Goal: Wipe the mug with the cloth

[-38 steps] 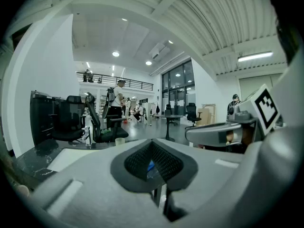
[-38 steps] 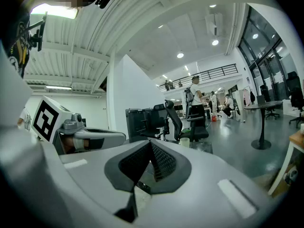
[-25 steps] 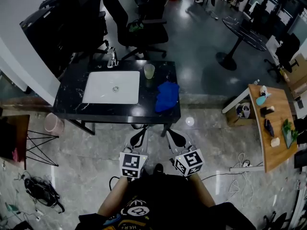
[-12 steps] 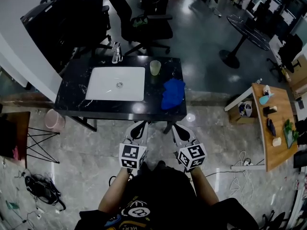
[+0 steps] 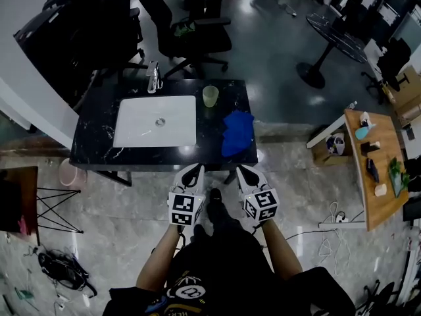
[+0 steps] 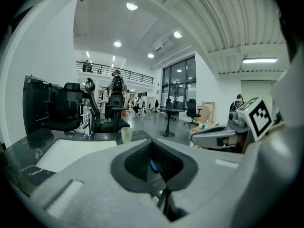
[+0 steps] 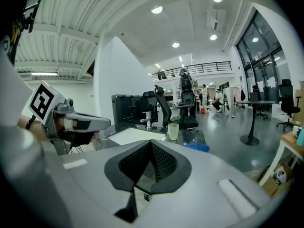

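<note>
A pale green mug (image 5: 210,96) stands upright on the black counter (image 5: 99,131), just right of the white sink (image 5: 156,121). A crumpled blue cloth (image 5: 237,132) lies on the counter's right end, nearer to me than the mug. My left gripper (image 5: 196,172) and right gripper (image 5: 242,173) hover side by side just short of the counter's front edge. Both are shut with nothing in them. The mug (image 7: 173,131) and cloth (image 7: 197,147) show beyond the closed jaws in the right gripper view. In the left gripper view the mug (image 6: 126,135) sits left of centre.
A faucet (image 5: 153,78) stands at the sink's back edge. Black office chairs (image 5: 197,38) are behind the counter. A pink bin (image 5: 69,173) sits at its left leg. A wooden table (image 5: 371,170) with small items is at the right. Cables lie on the floor.
The person has stepped toward the counter. Both grippers have come forward to its front edge, still shut and empty. Mug and cloth have not moved.
</note>
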`<state>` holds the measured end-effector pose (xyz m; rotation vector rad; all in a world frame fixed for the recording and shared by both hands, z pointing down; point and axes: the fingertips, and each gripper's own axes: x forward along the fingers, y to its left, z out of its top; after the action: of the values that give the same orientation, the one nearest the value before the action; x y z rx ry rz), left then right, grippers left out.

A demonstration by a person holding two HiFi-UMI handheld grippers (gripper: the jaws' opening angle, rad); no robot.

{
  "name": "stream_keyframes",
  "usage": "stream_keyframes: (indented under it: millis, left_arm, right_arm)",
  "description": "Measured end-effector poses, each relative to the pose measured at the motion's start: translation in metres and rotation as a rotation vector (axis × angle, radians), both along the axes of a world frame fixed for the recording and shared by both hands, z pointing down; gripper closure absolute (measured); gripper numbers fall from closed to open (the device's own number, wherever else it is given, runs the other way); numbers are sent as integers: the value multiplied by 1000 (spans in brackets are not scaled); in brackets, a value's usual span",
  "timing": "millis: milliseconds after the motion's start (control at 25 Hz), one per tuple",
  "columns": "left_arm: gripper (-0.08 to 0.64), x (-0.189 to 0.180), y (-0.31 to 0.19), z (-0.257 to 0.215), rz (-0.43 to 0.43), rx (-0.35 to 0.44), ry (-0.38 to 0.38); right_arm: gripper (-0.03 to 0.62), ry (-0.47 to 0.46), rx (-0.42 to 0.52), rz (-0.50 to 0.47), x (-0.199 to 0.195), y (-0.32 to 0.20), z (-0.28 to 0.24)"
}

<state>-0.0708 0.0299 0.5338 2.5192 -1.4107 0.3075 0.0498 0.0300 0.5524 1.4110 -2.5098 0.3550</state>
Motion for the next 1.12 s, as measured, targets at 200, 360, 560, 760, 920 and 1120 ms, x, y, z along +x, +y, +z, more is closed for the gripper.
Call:
stream_keyframes:
  millis: [200,360,560,760,920,1120]
  left_arm:
    - [557,8,-64,29,10,3,-49]
    - [557,15,-127,48,11,-24,-72]
    - [557,20,-192,61,-35,-70,-78]
    - [557,18,-236,69,-63,-88,-114]
    - [555,10,-267,76,-64,-108,-130]
    - [557,1,-317,81,-48,-124,-122]
  right_arm:
    - [534,58,-81,-42,13,-72,58]
    - [361,198,-137,-122,25,-139,113]
    - [229,341,-244,-199,47,-199,173]
    - [90,321,-371,-196,51,-222,210]
    - [174,324,-418,-220,40,-226,211]
    - [491,365,-389,-428,1,-217,207]
